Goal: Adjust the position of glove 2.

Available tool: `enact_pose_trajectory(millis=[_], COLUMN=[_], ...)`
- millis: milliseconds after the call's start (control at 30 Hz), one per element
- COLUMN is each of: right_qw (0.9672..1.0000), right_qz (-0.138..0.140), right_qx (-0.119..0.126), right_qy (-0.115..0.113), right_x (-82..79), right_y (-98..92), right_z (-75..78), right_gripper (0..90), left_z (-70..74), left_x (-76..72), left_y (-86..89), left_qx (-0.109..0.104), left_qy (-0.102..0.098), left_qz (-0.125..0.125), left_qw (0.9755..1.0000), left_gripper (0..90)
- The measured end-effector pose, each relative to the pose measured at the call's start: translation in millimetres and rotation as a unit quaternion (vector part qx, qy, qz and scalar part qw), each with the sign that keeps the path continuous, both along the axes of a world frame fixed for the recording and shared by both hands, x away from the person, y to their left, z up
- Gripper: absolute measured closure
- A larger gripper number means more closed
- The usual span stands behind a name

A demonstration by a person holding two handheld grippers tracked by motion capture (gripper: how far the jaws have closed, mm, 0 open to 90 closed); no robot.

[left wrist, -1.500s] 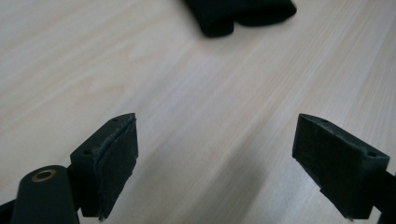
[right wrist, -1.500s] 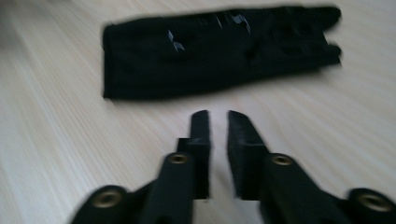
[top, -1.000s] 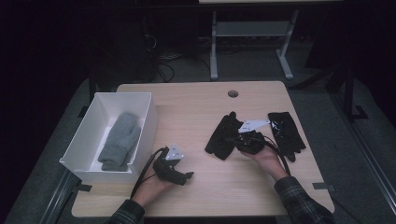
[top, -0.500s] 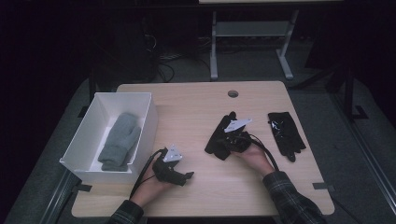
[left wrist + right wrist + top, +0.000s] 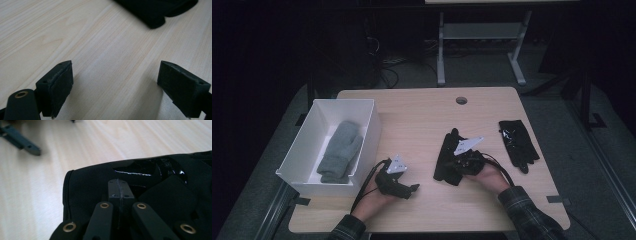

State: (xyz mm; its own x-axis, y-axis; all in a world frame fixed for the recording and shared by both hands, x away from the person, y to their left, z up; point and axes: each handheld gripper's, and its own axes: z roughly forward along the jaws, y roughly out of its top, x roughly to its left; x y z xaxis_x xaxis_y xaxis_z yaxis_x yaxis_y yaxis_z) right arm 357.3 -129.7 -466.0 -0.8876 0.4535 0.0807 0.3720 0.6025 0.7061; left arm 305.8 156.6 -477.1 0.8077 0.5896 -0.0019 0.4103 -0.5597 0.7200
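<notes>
A black glove lies at the table's middle right, and in the right gripper view its cuff spreads under the jaws. My right gripper is shut, jaws flat together on that glove, with a fold of its fabric raised beside them. A second black glove lies flat further right. My left gripper rests low over bare wood near the front edge, open, with nothing between its pads. A grey mitten lies in the white box.
The white box stands at the table's left edge. A round cable hole sits near the far edge. The tip of a black glove shows ahead of the left gripper. Table legs and cables stand on the dark floor beyond.
My right gripper has moved left and slightly toward the person, onto the middle black glove, which has shifted a little with it. The left gripper has stayed put.
</notes>
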Motion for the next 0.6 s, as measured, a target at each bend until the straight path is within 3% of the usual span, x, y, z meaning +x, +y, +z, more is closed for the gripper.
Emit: enact_pose_trajectory(millis=[233,267,433,500,600], right_qw=[0.9996,0.999,0.9974,0.9972,0.9987], right_qz=[0.027,0.043,0.07,0.073,0.049], right_qx=[-0.003,-0.005,-0.009,-0.01,0.011], right_qy=[0.008,0.008,0.015,0.008,-0.004], right_x=[-18.4,-27.8,-43.9,-47.0,-42.6], right_y=[-1.2,-1.9,-3.4,-6.1,-12.1], right_z=[1.0,1.4,3.1,6.1,12.9], right_gripper=[90.0,90.0,90.0,90.0,90.0], left_z=[-0.1,-0.1,-0.3,-0.3,-0.3], left_x=[0.2,0.2,0.1,0.1,0.1], left_y=[-0.1,0.0,-0.3,-0.3,-0.4], left_qx=[0.0,0.0,-0.003,-0.003,-0.003], left_qy=[-0.001,-0.001,-0.001,-0.001,-0.001], left_qz=[0.001,0.001,0.003,0.003,0.004], left_qw=[1.0,1.0,1.0,1.0,1.0], left_gripper=[12.7,12.7,12.7,12.7,12.6])
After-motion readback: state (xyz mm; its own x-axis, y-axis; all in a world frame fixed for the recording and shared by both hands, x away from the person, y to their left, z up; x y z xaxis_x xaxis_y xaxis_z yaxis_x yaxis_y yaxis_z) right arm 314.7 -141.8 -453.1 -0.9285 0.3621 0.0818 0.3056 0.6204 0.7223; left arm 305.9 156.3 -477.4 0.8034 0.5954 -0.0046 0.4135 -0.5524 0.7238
